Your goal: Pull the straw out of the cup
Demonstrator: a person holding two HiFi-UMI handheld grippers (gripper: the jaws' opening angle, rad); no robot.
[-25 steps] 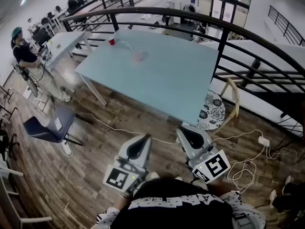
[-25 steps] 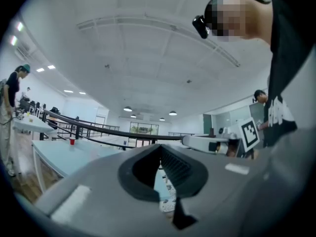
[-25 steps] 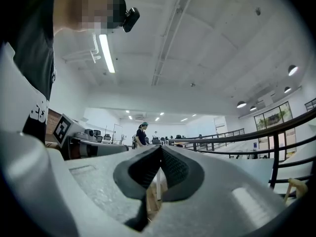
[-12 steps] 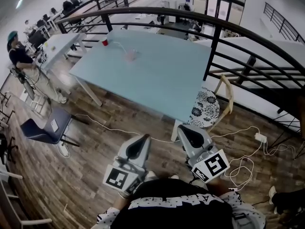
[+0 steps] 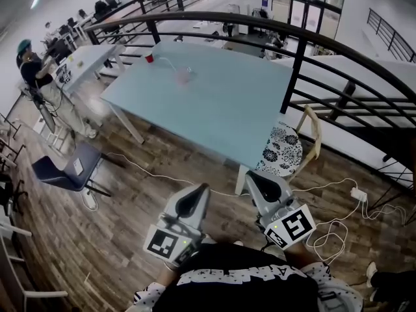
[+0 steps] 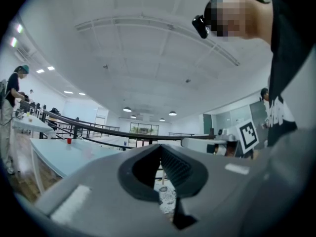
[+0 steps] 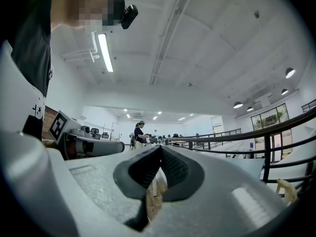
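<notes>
Barely shifted since half a second ago, the left gripper [image 5: 197, 192] and right gripper [image 5: 255, 179] hang closed and empty, the cup [image 5: 186, 77] far ahead on the table [image 5: 227, 116], nearer the left's fingers, its straw [image 5: 168, 62] apparently leaning up-left.
</notes>
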